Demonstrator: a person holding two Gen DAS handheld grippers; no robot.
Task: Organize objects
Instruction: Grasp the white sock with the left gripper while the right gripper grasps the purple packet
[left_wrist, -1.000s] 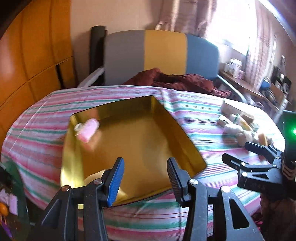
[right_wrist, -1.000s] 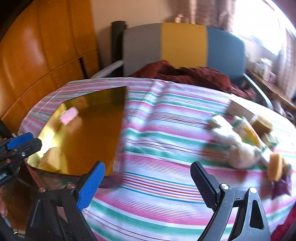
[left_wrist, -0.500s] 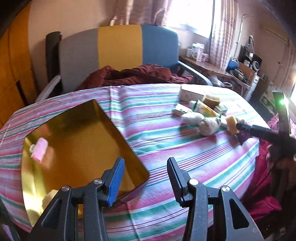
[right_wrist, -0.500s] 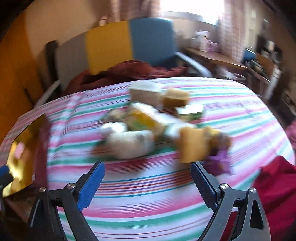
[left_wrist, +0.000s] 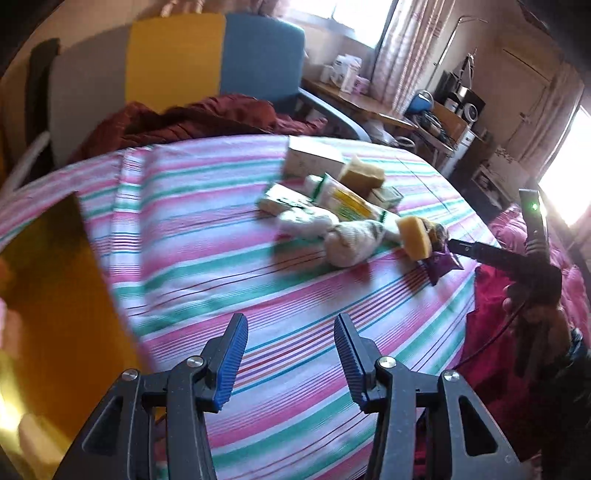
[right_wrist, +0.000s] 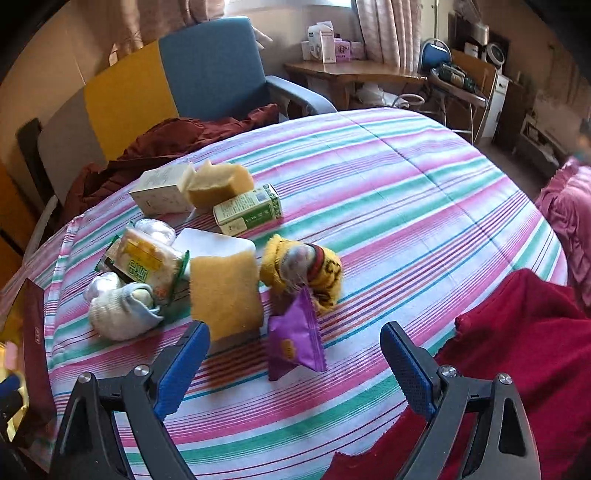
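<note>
striped cloth (right_wrist: 406, 206) covers the whole work surface; a gold tray (left_wrist: 55, 280) sits at its left end, well apart from the pile of loose items near the middle. in the left wrist view only part of the tray shows, blurred; a pale pink thing at its far left edge may lie inside, but i cannot tell what it is or how many items the tray holds.

progress, as judged: early. nearly all items remain on the cloth, unsorted and touching or overlapping one another.

count of the pile, right wrist view, largest first:
- cream box (right_wrist: 160, 194): one
- yellow sponges: two, the front sponge (right_wrist: 225, 291) standing on edge, the rear sponge (right_wrist: 218, 182) leaning on the cream box
- green carton (right_wrist: 249, 212): one
- snack packet with green trim (right_wrist: 147, 264): one
- white sock bundles: two seen, the nearer one (right_wrist: 118, 314) in front
- yellow knitted item (right_wrist: 303, 269): one
- purple sachet (right_wrist: 295, 339): one
- a white flat piece behind the front sponge: one, kind unclear

right gripper (right_wrist: 295, 363): jaws spread wide, grasping nothing, poised just before the front sponge and purple sachet. left gripper (left_wrist: 290, 352): jaws have just been opening a little, nothing between them, over bare cloth between tray and pile.
</note>
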